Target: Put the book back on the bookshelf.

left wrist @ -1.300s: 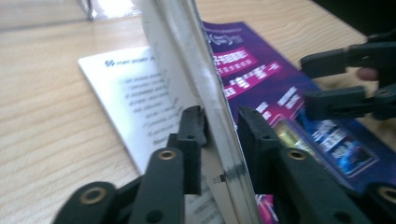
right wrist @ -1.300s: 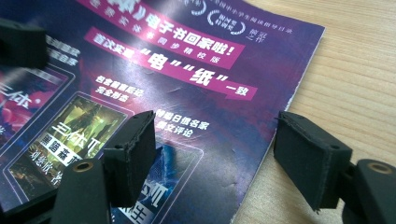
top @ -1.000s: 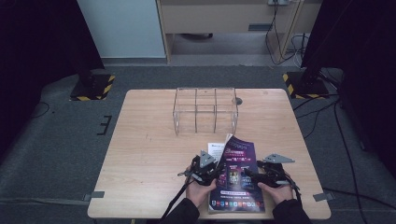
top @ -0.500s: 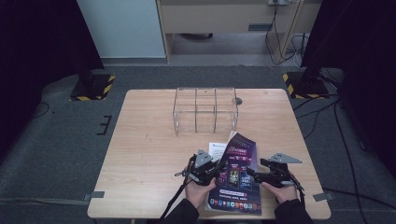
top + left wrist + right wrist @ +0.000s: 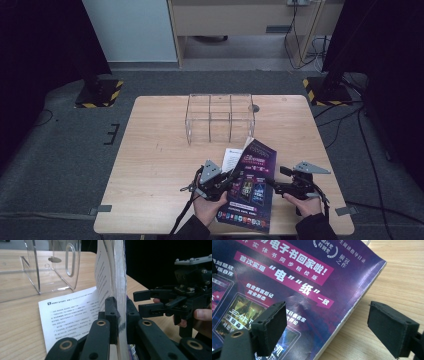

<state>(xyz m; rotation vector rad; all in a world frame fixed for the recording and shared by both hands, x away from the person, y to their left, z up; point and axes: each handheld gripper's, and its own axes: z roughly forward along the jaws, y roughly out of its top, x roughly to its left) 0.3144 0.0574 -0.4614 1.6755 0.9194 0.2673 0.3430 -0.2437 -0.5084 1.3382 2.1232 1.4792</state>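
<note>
while the left gripper (image 5: 117,322) clamps the magazine (image 5: 252,185) cover's edge, the right gripper (image 5: 334,325) gapes, seemingly beside its spine

Magazine cover (image 5: 294,277) "电" "纸" 一致, page (image 5: 72,315) "SHORT STORY"

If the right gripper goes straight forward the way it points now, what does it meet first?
Most likely the magazine. The right gripper points at its spine edge with open jaws, one over the purple cover, one over the bare table. The left gripper holds the far edge; depth is unclear.
</note>
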